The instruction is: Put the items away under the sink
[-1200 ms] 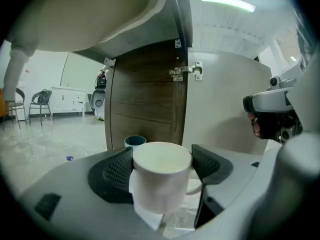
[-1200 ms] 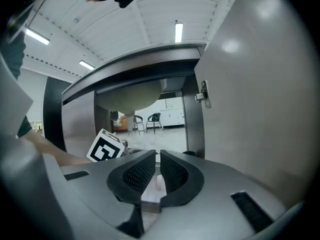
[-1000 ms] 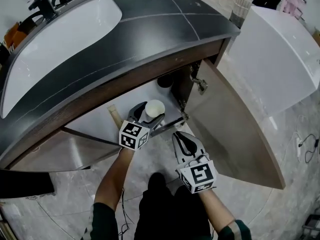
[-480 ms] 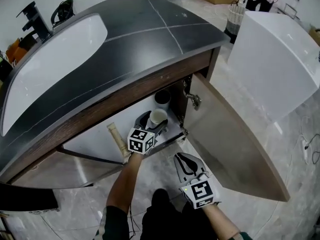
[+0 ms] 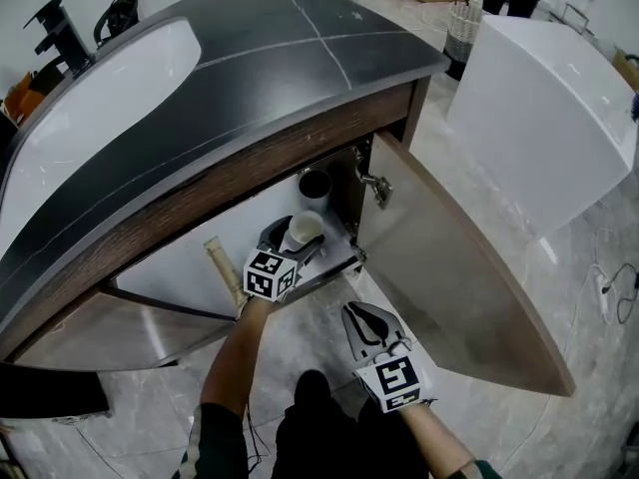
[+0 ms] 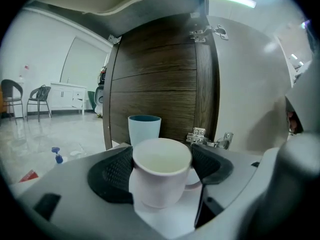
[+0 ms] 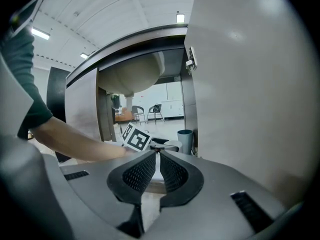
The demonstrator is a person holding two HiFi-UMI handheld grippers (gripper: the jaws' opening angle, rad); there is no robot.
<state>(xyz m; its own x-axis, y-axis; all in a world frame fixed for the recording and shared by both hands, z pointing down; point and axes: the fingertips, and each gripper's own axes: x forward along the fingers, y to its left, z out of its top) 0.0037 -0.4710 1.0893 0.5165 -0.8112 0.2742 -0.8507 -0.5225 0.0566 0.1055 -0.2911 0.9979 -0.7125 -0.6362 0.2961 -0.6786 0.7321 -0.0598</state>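
Black ribbed pads point(image 6: 112, 171) of left gripper point(image 5: 298, 239) clamp a white mug point(image 6: 160, 176) by its sides. Mug is upright and empty, with its handle toward frame right. It sits at the cupboard's front lip, centre of head view. Cannot tell whether its base touches the white shelf point(image 5: 175, 262).

Just behind it a blue cup point(image 6: 144, 129) stands upright, apart from the mug. Dark wood panel behind the cup, door hinge point(image 6: 207, 136) to its right. Shelf lies bare toward frame left as far as a pale tube point(image 5: 222, 267).

Right gripper point(image 7: 157, 164) is lower centre in head view, outside the cupboard, jaws nearly together with nothing between. Cupboard door point(image 5: 459, 267) is swung wide to frame right. Dark countertop point(image 5: 250, 78) overhangs above.
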